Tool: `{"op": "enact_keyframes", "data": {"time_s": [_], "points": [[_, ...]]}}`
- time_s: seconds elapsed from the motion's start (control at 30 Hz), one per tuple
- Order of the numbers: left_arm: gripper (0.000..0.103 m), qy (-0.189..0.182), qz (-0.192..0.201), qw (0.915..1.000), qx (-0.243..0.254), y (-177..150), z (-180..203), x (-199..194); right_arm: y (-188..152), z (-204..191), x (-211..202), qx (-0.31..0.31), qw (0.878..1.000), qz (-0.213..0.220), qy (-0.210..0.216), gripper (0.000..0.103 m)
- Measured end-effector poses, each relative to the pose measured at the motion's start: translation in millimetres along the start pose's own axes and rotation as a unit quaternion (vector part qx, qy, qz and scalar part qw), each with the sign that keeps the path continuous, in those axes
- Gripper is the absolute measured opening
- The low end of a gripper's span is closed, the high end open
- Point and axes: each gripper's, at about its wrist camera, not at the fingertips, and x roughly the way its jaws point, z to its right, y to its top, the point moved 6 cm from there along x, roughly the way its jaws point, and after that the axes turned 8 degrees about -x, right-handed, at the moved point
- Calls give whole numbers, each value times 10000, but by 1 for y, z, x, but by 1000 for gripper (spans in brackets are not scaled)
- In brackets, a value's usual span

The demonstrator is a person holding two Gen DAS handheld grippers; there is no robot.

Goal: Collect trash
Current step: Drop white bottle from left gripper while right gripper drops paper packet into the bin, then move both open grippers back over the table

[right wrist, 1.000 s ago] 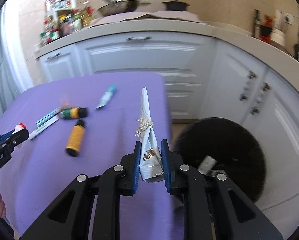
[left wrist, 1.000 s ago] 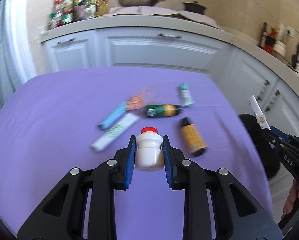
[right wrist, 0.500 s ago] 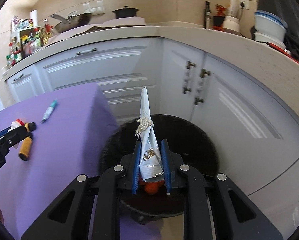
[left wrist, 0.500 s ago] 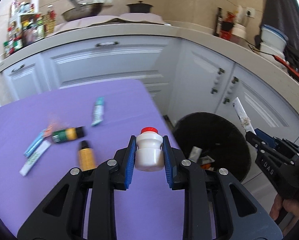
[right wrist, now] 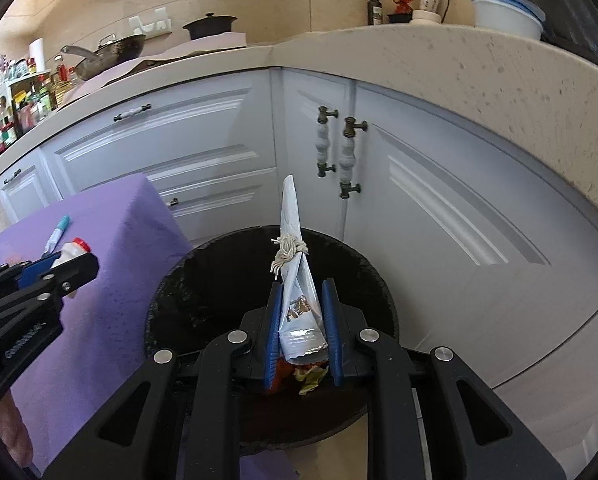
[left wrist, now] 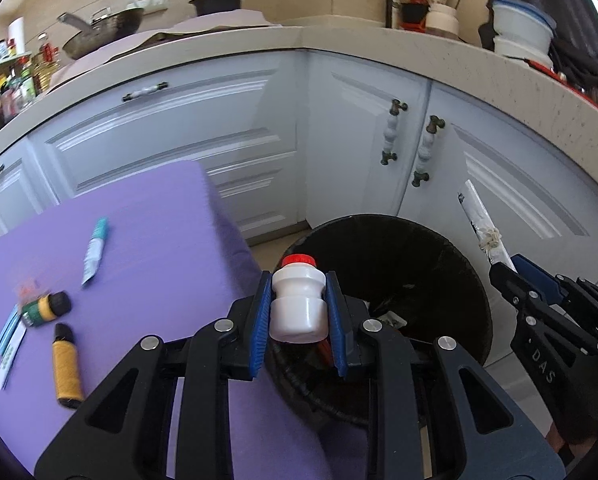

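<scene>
My left gripper (left wrist: pixel 299 312) is shut on a small white bottle with a red cap (left wrist: pixel 299 304), held at the table's right edge beside the black trash bin (left wrist: pixel 439 256). My right gripper (right wrist: pixel 302 328) is shut on a silver-white wrapper tied with string (right wrist: pixel 297 280), held over the bin (right wrist: pixel 203 280), which has scraps at its bottom. On the purple table (left wrist: pixel 147 240) lie a teal-capped tube (left wrist: pixel 95 248), a green and yellow bottle (left wrist: pixel 45 309), a yellow bottle (left wrist: pixel 66 368) and flat wrappers (left wrist: pixel 9 340).
White kitchen cabinets (left wrist: pixel 227 128) with handles stand close behind the table and bin. The counter above carries a wok (left wrist: pixel 103 30), a black pot (left wrist: pixel 217 0), jars and stacked bowls (left wrist: pixel 521 28). The bin stands on the floor in the cabinet corner.
Both grippers have swung right from the table to the bin, still holding the bottle and the wrapper. The right one is now above the bin's opening.
</scene>
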Motion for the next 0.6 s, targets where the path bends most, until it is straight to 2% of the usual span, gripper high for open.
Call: {"op": "enact_keyframes", "data": {"time_s": [0.13,0.2,0.23,0.33,0.6], "points": [[26,22,-92,9999,131,0,11,16,1,5,9,48,10000,-5,25,21],[34,67,-141,9998,135,-1,13,22,-1,8,14,68,10000,-14,26,23],[41,66,-153,9998,125,-1,13,23,-2,9,16,76,10000,-35,12,29],[48,88,-119,9999,74,0,12,23,-3,13,16,145,9999,-2,-51,44],[48,88,-39,9999,-29,5,-2,8,-2,13,10,181,9998,9,-64,46]]}}
